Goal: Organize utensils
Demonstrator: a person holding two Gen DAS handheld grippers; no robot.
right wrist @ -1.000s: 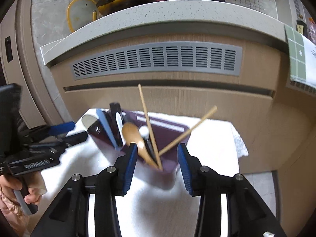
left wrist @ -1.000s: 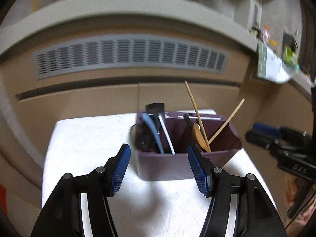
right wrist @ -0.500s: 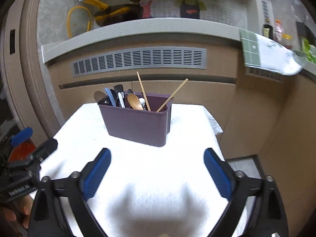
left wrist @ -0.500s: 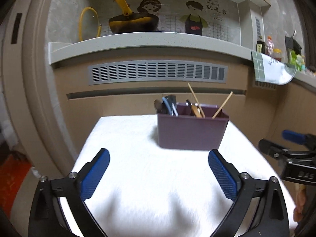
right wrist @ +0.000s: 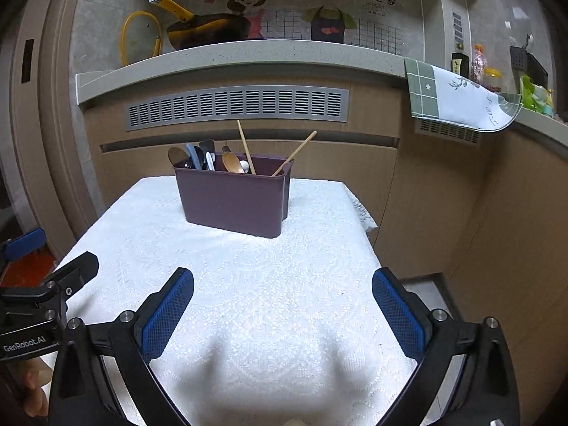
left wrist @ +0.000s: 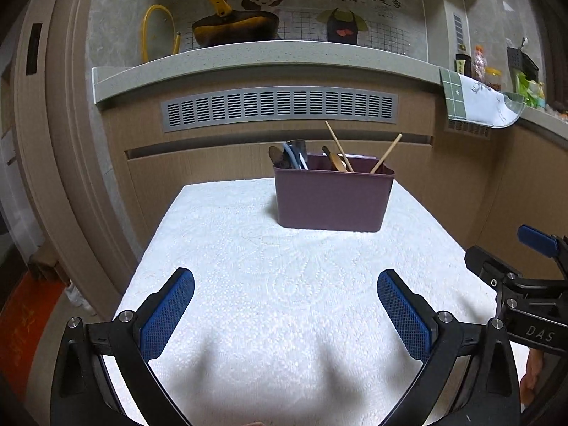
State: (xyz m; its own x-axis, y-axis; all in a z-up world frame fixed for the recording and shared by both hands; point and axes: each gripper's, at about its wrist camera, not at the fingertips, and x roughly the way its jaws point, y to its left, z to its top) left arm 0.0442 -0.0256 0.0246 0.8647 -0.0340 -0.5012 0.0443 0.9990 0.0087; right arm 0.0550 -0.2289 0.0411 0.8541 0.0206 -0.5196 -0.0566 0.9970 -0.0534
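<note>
So your bin [left wrist: 333, 198] is sitting toward the far edge of the counter [left wrist: 248, 284], upright on the white cloth, and it looks like everything's already in it: spoons [right wrist: 232, 161] and dark-handled stuff bunched on the left side, two chopsticks [right wrist: 246, 147] leaning out on the right. I can't tell whether there's a divider inside or which slot each piece is in, too small from here. Your left gripper [left wrist: 285, 305] has its fingers spread wide with nothing between them, and the right gripper [right wrist: 283, 303] is the same, spread and empty; both have just been opening. They're hanging over the near edge of the counter, well apart from the bin, side by side. I don't see any loose utensil on the cloth in either view, so my read is you're basically at the end of the job, or at least between picks. If anything's left, it's probably tidying: those chopsticks splay in different directions, and getting them parallel would mean coming in from above and pinching one thin stick near its top without nudging the bin. Easy to knock its neighbour, so go slow there.
</note>
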